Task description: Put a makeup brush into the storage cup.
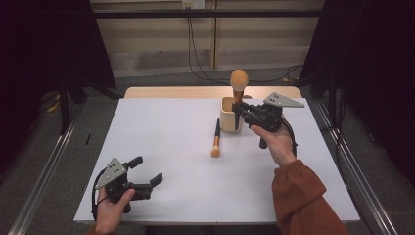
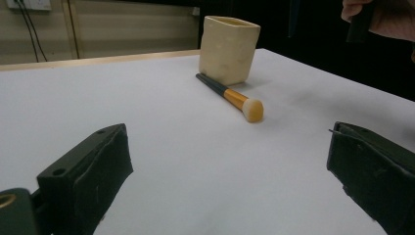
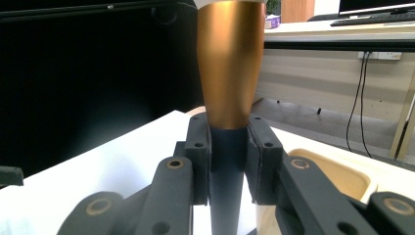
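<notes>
My right gripper [image 1: 241, 110] is shut on the dark handle of a large makeup brush [image 1: 239, 87], held upright with its tan head up, above the cream cup [image 1: 227, 117]. In the right gripper view the pads [image 3: 198, 161] clamp the handle just below the copper ferrule of the large brush [image 3: 228, 63], with the cup [image 3: 337, 174] below at the right. A smaller brush [image 1: 216, 139] lies flat on the white table beside the cup, bristles toward me; the left gripper view shows this smaller brush [image 2: 230, 96] in front of the cup [image 2: 228, 49]. My left gripper [image 1: 146, 171] is open near the front left, with nothing between its fingers.
The white table top [image 1: 171, 147] has a wooden strip [image 1: 186, 92] along its far edge. Metal rails [image 1: 44, 171] run along both sides on the floor. Cables [image 1: 195, 54] hang down the back wall.
</notes>
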